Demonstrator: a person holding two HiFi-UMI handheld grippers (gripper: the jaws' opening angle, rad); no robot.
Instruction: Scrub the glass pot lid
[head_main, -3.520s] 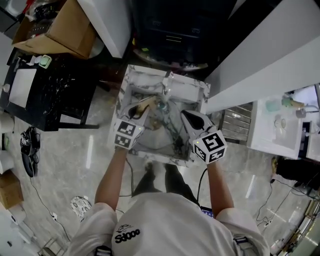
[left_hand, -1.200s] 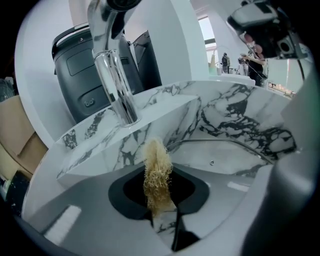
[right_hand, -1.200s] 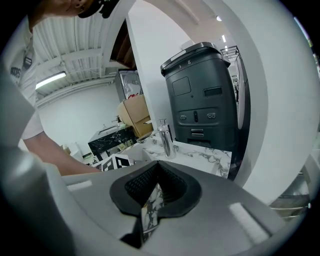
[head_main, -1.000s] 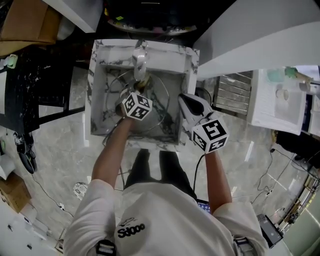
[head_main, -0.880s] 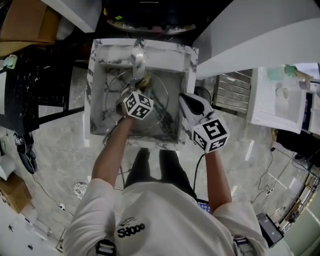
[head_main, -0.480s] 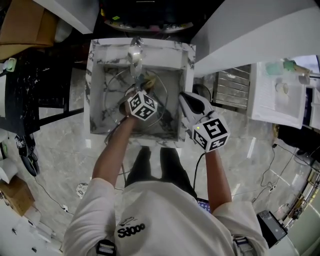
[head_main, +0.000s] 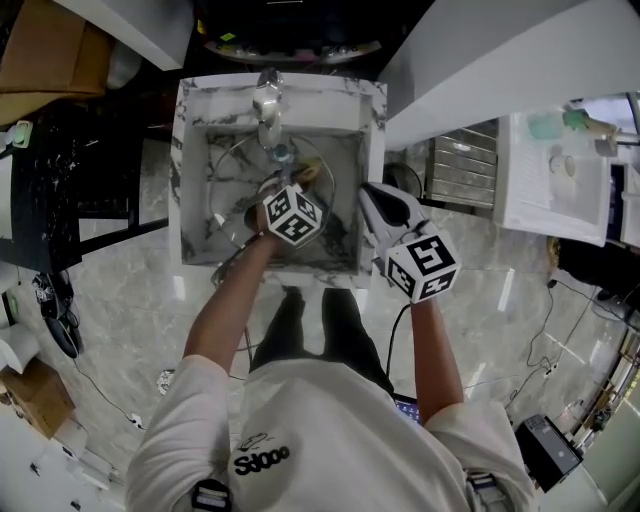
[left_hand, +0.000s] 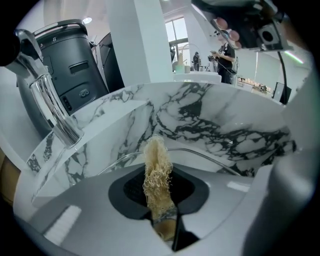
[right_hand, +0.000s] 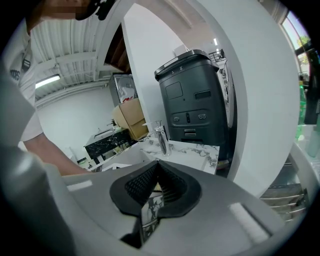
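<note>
Marble sink (head_main: 193, 150) with glass lid (left_hand: 210, 159) inside, left gripper (left_hand: 160, 200) clenched on loofah (left_hand: 157, 167), right gripper (right_hand: 156, 175) closed, empty

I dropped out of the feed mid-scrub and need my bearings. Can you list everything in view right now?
sink: one, white marble with dark veins, in front of the person
faucet: one, chrome, at the sink's back rim
glass pot lid: one, clear, lying in the sink
loofah scrubber: one, tan, between the left gripper's jaws
appliance: one, dark grey, behind the sink
cardboard box: one, brown, far left
table: one, black marble, left of the sink
metal rack: one, silver, right of the sink
left gripper: shut on the scrubber, over the lid
right gripper: shut, empty, at the sink's right rim
</note>
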